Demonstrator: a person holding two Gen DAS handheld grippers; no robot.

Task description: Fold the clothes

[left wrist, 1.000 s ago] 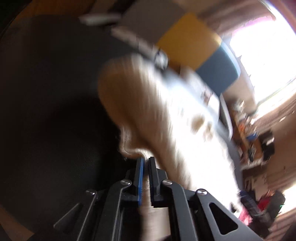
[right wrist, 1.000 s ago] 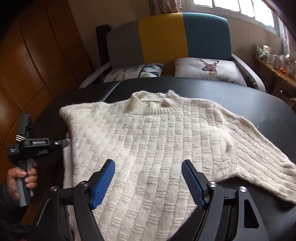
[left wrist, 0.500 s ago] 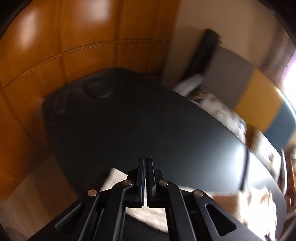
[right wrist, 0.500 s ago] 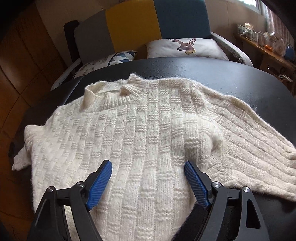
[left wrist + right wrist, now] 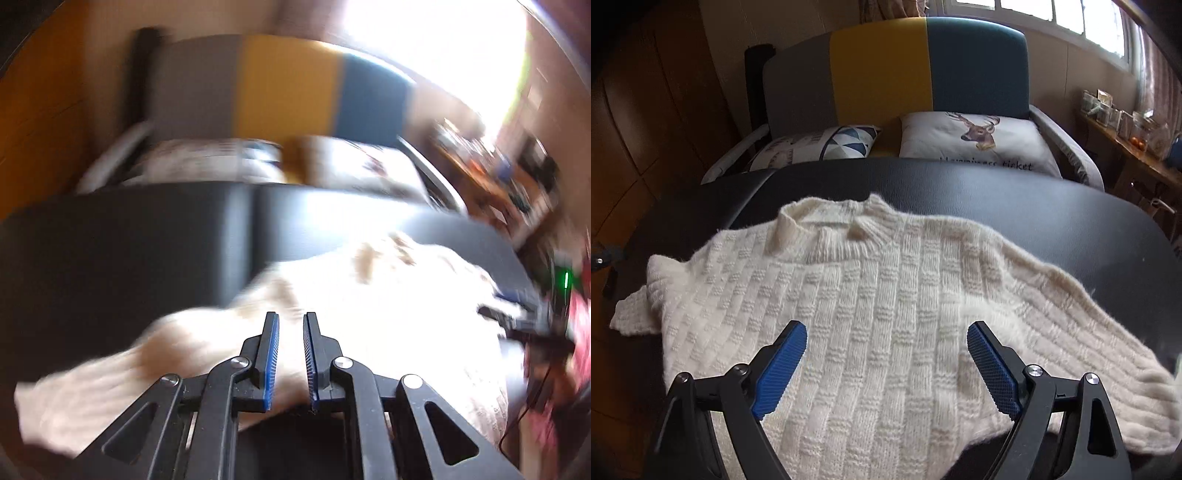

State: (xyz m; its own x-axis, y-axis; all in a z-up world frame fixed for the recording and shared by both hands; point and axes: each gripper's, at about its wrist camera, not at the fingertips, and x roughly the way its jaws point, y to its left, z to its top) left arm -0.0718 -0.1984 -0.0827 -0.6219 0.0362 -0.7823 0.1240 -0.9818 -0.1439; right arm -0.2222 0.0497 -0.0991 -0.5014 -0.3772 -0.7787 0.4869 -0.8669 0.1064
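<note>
A cream knitted sweater [image 5: 886, 302] lies flat on the black table [image 5: 1034, 206], collar toward the sofa, its right sleeve [image 5: 1089, 332] spread out and its left sleeve [image 5: 639, 306] folded short. My right gripper [image 5: 886, 341] is wide open and empty, hovering over the sweater's body. In the blurred left wrist view the sweater [image 5: 388, 295] lies ahead, and my left gripper [image 5: 291, 321] hovers over its left edge with its jaws a narrow gap apart, holding nothing.
A grey, yellow and teal sofa [image 5: 886, 70] with two cushions [image 5: 975, 140] stands behind the table. Wood panelling [image 5: 646, 129] is at the left. A shelf with jars [image 5: 1126, 122] is at the right, under the window.
My left gripper has swung from facing the bare table and wood wall back toward the sweater, and its jaws have parted slightly. My right gripper stays open over the sweater.
</note>
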